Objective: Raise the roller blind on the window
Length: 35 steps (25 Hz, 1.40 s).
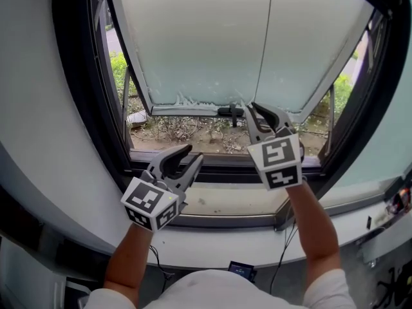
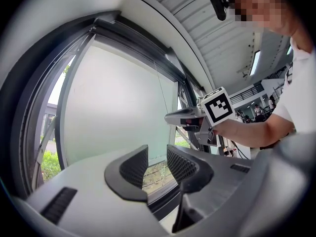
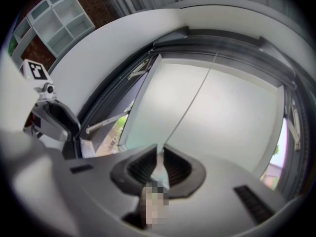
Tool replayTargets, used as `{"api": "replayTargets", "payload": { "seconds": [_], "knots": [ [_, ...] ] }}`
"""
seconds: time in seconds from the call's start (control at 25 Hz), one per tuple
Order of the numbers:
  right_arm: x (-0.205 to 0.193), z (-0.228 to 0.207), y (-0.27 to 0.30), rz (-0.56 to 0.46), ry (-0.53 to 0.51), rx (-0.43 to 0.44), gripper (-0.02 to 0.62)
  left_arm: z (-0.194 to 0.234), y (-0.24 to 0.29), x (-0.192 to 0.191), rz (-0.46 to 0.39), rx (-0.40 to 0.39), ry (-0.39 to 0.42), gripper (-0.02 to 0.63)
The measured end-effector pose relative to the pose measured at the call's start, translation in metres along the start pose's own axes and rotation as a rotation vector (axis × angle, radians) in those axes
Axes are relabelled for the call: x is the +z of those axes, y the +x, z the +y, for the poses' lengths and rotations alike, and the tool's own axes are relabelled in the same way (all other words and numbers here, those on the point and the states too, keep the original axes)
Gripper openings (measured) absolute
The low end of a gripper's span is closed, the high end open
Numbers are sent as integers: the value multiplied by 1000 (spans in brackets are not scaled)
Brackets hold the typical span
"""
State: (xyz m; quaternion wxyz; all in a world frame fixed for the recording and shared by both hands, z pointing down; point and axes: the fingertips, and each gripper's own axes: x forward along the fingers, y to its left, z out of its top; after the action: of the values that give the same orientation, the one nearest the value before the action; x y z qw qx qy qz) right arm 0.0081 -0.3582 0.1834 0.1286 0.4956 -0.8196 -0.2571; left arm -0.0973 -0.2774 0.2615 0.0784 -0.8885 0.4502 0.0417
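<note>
The roller blind (image 1: 212, 37) is a pale translucent sheet hanging over most of the pane, its bottom bar (image 1: 187, 110) just above the view of the ground outside. A thin pull cord (image 1: 264, 44) runs down the blind's middle into my right gripper (image 1: 252, 107), which is shut on it. In the right gripper view the cord (image 3: 190, 105) ends as a pale strip pinched between the jaws of that right gripper (image 3: 159, 157). My left gripper (image 1: 193, 153) hangs lower left over the sill, open and holding nothing. From its own view the left gripper (image 2: 157, 164) faces the blind (image 2: 118, 102).
A black window frame (image 1: 84, 108) surrounds the pane, with a black handle (image 1: 230, 112) at the blind's lower edge. The pale sill (image 1: 225, 201) lies under both grippers. Cables (image 1: 283, 250) and a small device (image 1: 241, 270) sit below it. Shrubs (image 1: 119, 69) show outside.
</note>
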Motion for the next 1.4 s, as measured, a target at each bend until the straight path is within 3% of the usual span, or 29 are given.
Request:
{"api": "replayTargets", "payload": {
  "seconds": [1.4],
  "knots": [
    [35, -29, -8, -49, -48, -53, 52, -14, 0, -16, 30, -31, -49, 133]
  ]
}}
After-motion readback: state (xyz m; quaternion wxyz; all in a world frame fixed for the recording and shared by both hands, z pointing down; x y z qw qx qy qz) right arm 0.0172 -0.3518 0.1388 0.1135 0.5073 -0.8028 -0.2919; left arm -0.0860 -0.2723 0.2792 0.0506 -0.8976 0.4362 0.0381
